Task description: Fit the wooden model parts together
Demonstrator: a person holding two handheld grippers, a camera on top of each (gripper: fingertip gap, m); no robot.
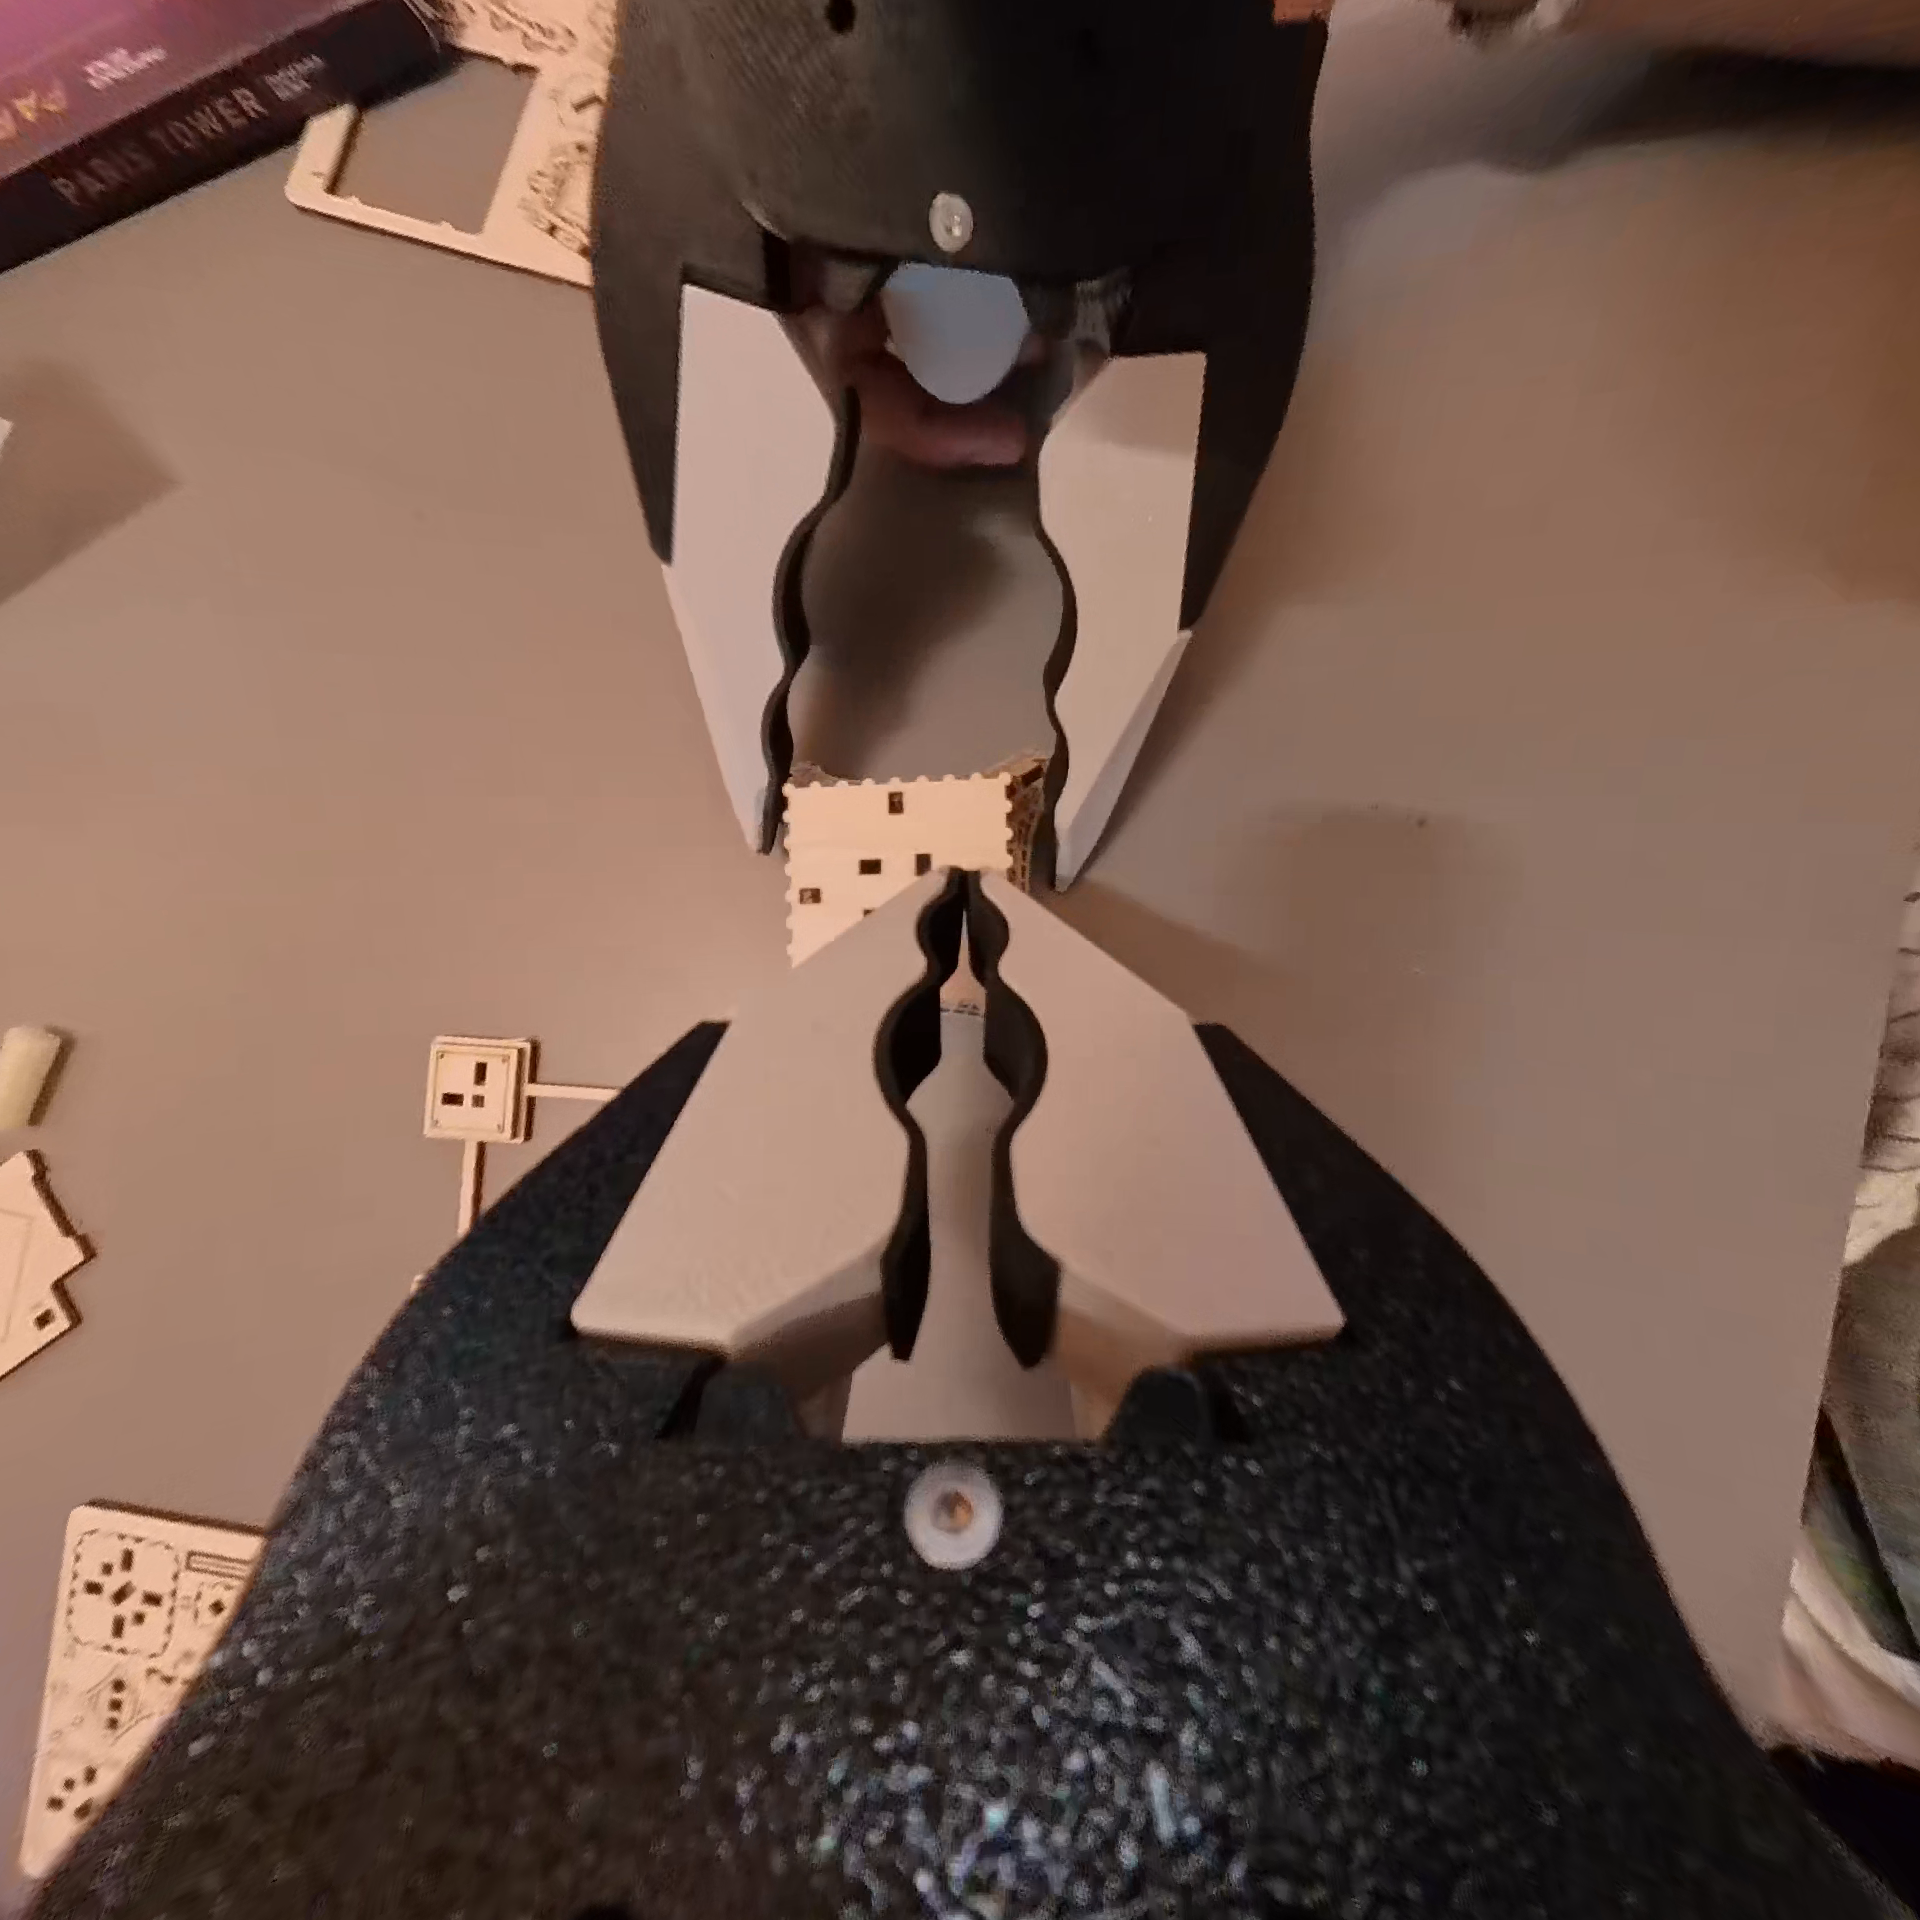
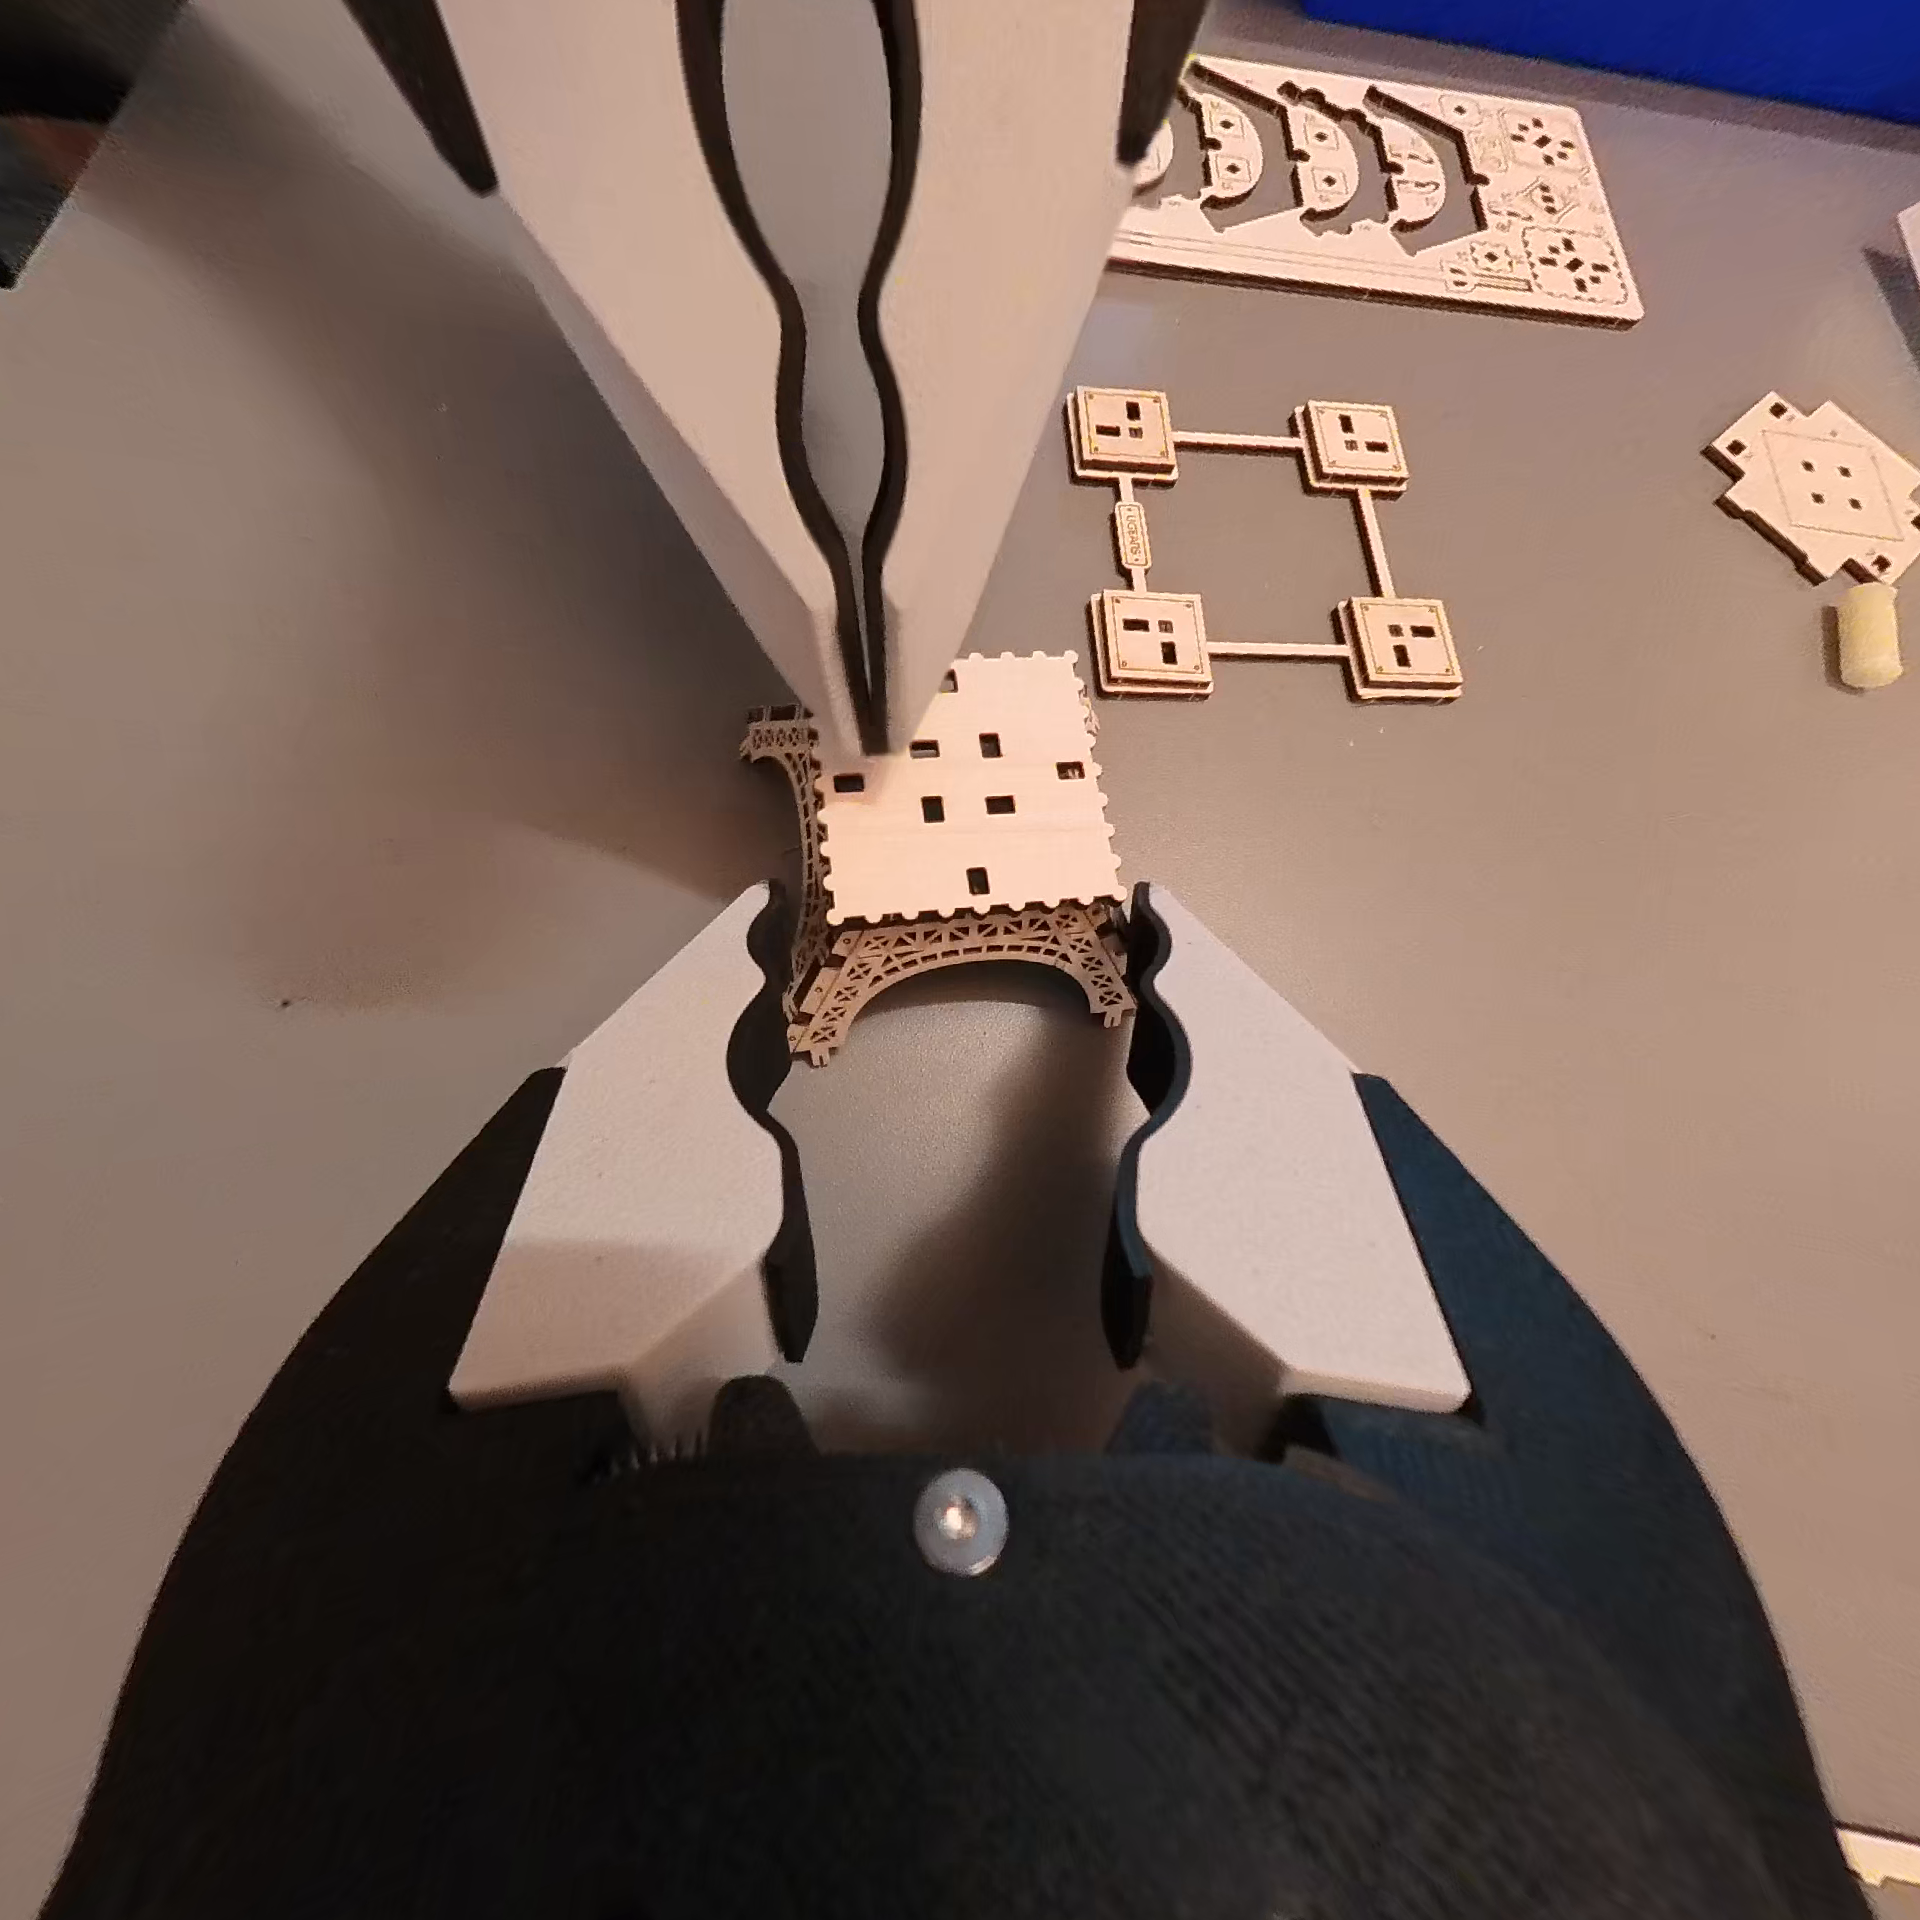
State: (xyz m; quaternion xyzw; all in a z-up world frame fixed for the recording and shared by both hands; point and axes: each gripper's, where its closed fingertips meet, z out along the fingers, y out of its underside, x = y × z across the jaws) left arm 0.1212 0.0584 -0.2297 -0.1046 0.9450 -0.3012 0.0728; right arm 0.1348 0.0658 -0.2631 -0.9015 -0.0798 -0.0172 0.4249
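Note:
A wooden tower base with lattice arch legs stands on the grey table. A flat square top plate with small slots sits on it. My right gripper is shut on the base, one finger on each side of the legs. My left gripper comes down from above with its jaws shut, tips touching the plate near a far-left slot. I see nothing between its tips. In the left wrist view the left gripper points at the plate, and the right gripper flanks it from the far side.
A square wooden frame with four corner pads lies right of the model. Behind it is a sheet of parts. A cross-shaped plate and a small pale cylinder lie far right. A dark box and a punched-out sheet lie elsewhere. My two grippers' fingertips are within a few centimetres of each other. The small pale cylinder is about 20 centimeters from my right fingertips.

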